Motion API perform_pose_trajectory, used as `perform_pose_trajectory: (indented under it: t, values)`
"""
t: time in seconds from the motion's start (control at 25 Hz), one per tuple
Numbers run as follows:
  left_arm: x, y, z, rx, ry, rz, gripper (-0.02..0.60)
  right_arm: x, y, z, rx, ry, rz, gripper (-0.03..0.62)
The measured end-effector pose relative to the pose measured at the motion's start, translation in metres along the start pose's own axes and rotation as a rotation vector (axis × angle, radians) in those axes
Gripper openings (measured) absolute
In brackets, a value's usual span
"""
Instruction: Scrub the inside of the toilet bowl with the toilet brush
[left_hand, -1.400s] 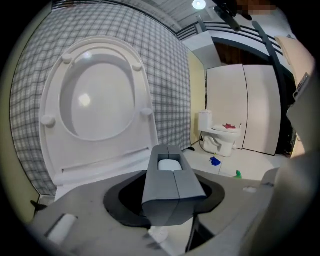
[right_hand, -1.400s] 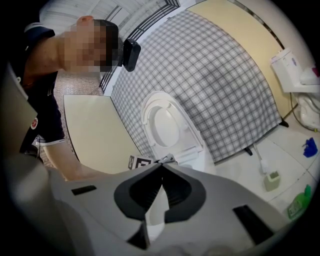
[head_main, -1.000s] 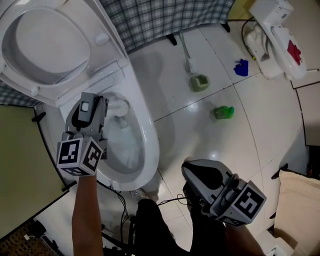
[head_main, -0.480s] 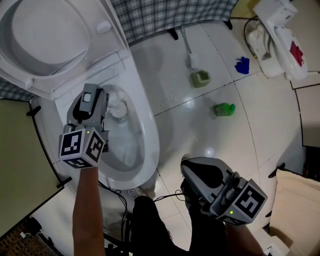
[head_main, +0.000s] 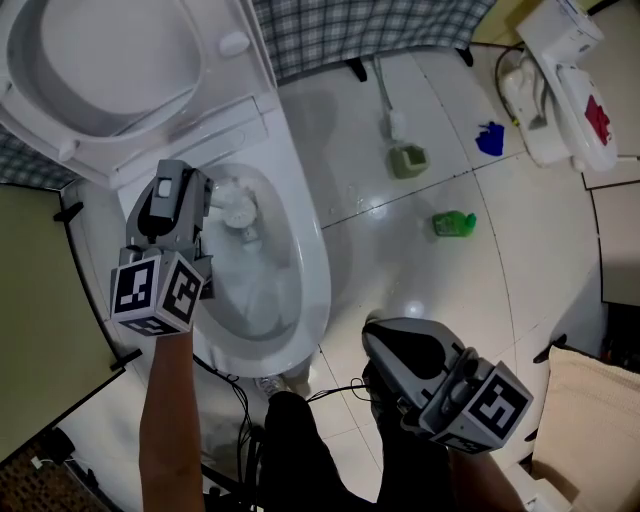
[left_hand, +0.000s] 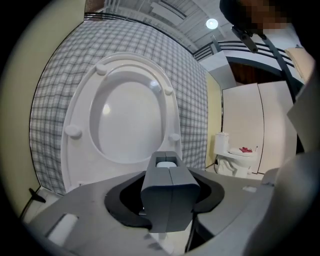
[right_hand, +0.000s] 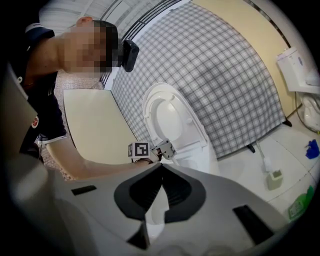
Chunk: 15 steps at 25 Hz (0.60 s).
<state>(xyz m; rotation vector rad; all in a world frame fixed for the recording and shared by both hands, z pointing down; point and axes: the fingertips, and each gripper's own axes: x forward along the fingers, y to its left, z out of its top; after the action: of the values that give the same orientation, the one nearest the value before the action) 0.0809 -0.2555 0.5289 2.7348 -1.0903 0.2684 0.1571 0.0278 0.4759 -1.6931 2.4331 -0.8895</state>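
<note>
Against a second ago little is changed. The left gripper (head_main: 172, 222) is kept over the left rim of the bowl (head_main: 312, 275), clamped on the handle of the brush (head_main: 238, 210), whose head lies at the bowl's rear. The left forearm (head_main: 165, 410) is stretched straight. The right gripper (head_main: 385, 338) is held closed and empty, low over the floor (head_main: 400, 250).

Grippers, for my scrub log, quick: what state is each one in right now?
Left gripper: closed on the toilet brush handle.
Right gripper: closed, nothing between its jaws.
</note>
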Motion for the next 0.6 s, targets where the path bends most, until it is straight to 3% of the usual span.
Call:
perform_pose_trajectory:
  t: [0.16,0.24,0.36,0.6]
  values:
    - [-0.001,-0.005,0.043,0.063,-0.077,-0.016,0.194,0.004,0.005,0.005,-0.008,-0.003,0.007,0.0]
    - [0.002,-0.011,0.046,0.116,-0.079,-0.027,0.19,0.005,0.003,0.008,-0.017,-0.009,0.005,0.0]
    - [0.004,-0.013,0.026,0.15,-0.05,-0.019,0.19,0.006,0.004,0.006,-0.009,0.002,0.008,0.0]
    - [0.004,-0.001,-0.032,0.102,0.036,0.016,0.189,0.004,-0.003,-0.003,-0.008,0.022,-0.004,0.0]
